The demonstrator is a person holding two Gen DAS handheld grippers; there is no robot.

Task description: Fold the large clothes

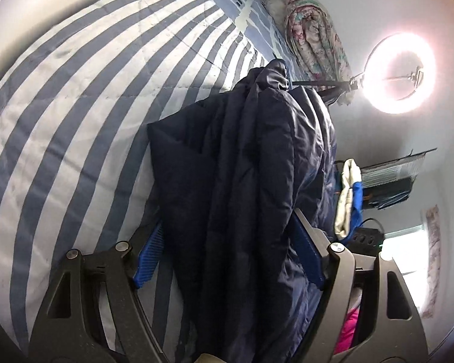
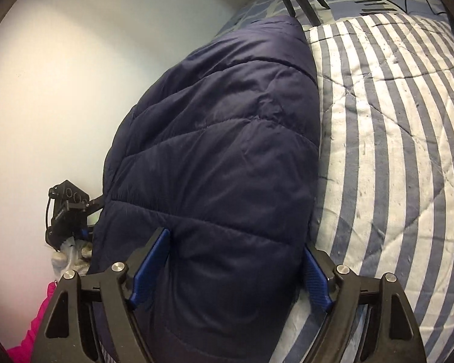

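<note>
Left wrist view: navy puffer jacket (image 1: 242, 181) pinched between blue fingers (image 1: 148, 257) of left gripper (image 1: 227, 260), bunched fabric held above striped quilt (image 1: 75, 106) on bed. Right wrist view: same jacket (image 2: 221, 151) clamped between fingers (image 2: 149, 263) of right gripper (image 2: 230, 272), quilt (image 2: 393, 151) seen beside right finger.

A blue-and-white striped quilt (image 1: 75, 115) spreads left of the fingers; right of them a ring light (image 1: 399, 72) glares against the pale wall (image 1: 408, 9), near a bright window (image 1: 408, 251).
</note>
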